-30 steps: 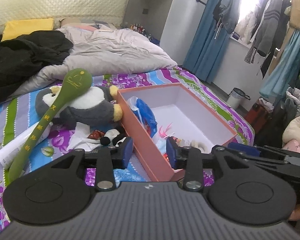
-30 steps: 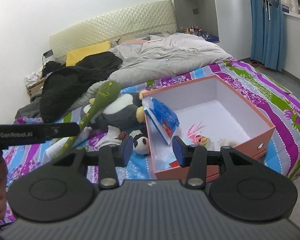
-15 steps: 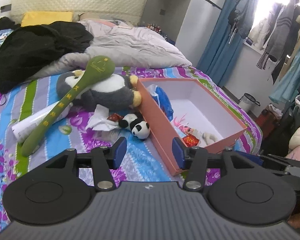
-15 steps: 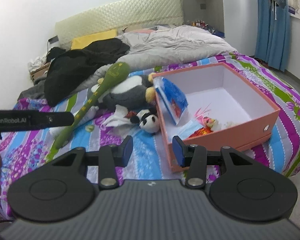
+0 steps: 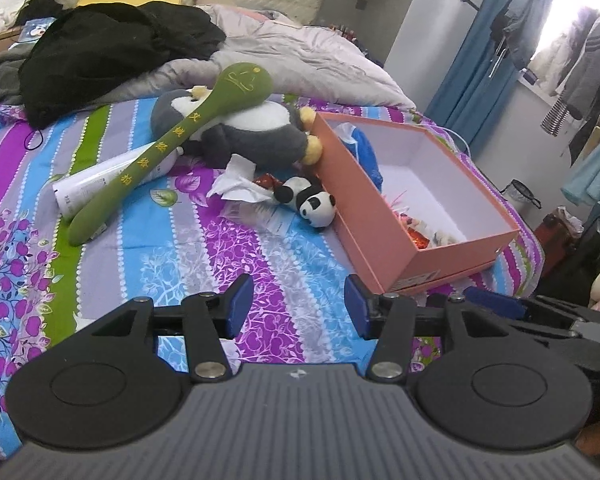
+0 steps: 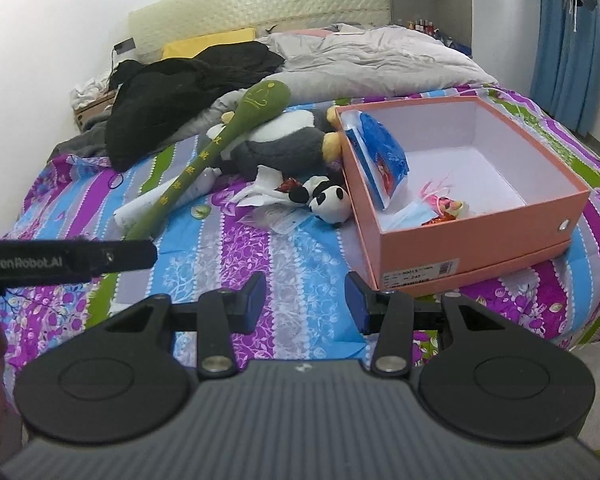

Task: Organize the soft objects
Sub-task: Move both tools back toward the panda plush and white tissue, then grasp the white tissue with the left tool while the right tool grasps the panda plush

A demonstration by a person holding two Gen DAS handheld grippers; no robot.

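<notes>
An open orange box (image 5: 364,216) (image 6: 472,240) sits on the bed with a blue packet (image 6: 382,156) and small items inside. Left of it lie a small panda plush (image 5: 314,202) (image 6: 330,200), a grey-and-white penguin plush (image 5: 252,128) (image 6: 284,140) and a long green plush mallet (image 5: 172,144) (image 6: 220,144) resting across the penguin. My left gripper (image 5: 298,306) and right gripper (image 6: 304,300) are both open and empty, held above the striped sheet well short of the toys.
Crumpled white paper (image 5: 236,186) and a white tube (image 5: 100,178) lie by the toys. A black garment (image 5: 112,48) and a grey duvet (image 5: 300,64) fill the far bed. Curtains and hanging clothes (image 5: 540,40) stand at the right.
Both grippers have pulled back from the box and toys. The left gripper's jaws have spread wider. The toys and box have not moved.
</notes>
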